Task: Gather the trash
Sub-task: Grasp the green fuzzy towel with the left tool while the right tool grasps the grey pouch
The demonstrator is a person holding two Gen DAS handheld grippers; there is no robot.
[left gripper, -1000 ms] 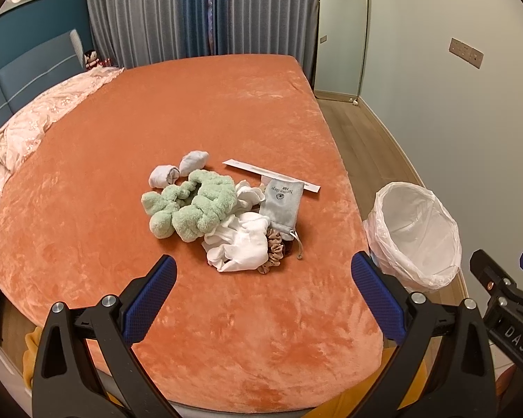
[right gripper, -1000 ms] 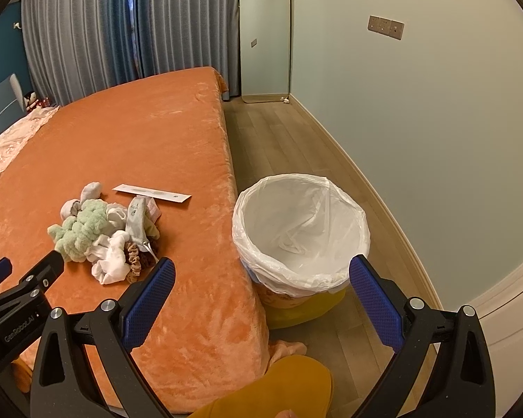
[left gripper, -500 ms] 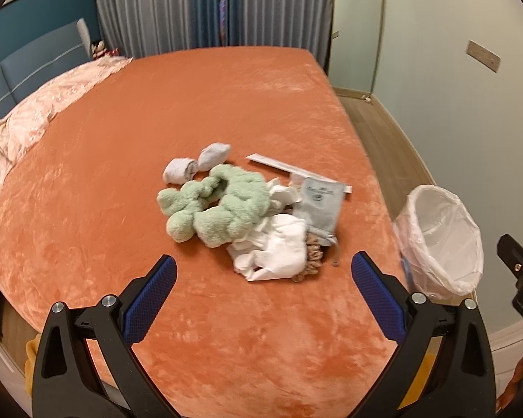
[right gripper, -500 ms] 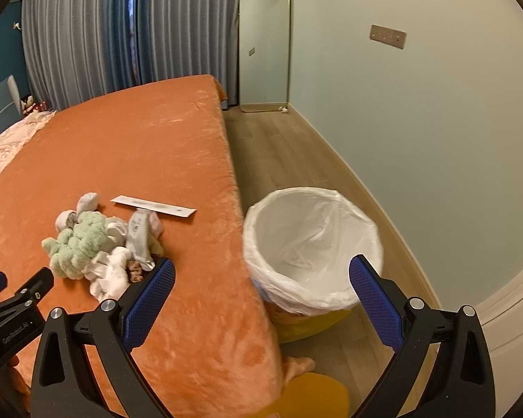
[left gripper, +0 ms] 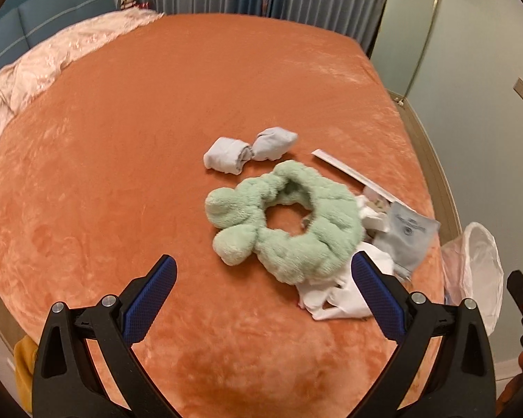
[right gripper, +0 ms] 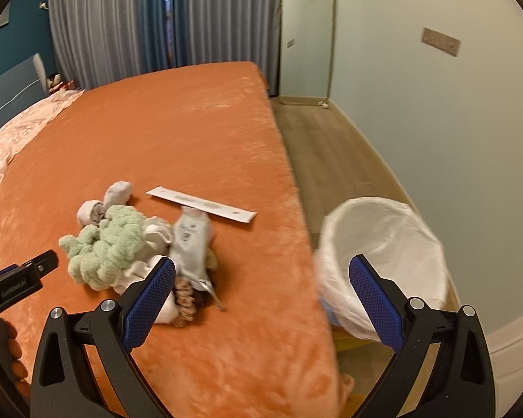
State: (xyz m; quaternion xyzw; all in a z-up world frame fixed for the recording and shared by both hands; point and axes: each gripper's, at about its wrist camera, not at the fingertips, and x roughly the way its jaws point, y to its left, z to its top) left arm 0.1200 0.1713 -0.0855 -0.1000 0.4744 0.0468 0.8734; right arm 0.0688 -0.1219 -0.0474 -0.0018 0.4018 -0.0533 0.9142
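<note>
Left gripper point(left gripper: 259, 294) wide open, 2 blue pads far apart, holding nothing. Right gripper point(right gripper: 261, 294) wide open too, also holding nothing. Fingers point(right gripper: 7, 345) of a hand wrapped round the left gripper's handle, low at the side.

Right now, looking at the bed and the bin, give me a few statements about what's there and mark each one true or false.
1. Both grippers, left gripper and right gripper, are open and hold nothing. True.
2. The green headband is already in the trash bin. False: it lies on the bed.
3. The bin has a white liner and stands on the floor beside the bed. True.
4. The long paper strip rests on top of the headband. False: it lies flat on the bed, beyond the pile.
5. The grey pouch lies in the pile. True.
</note>
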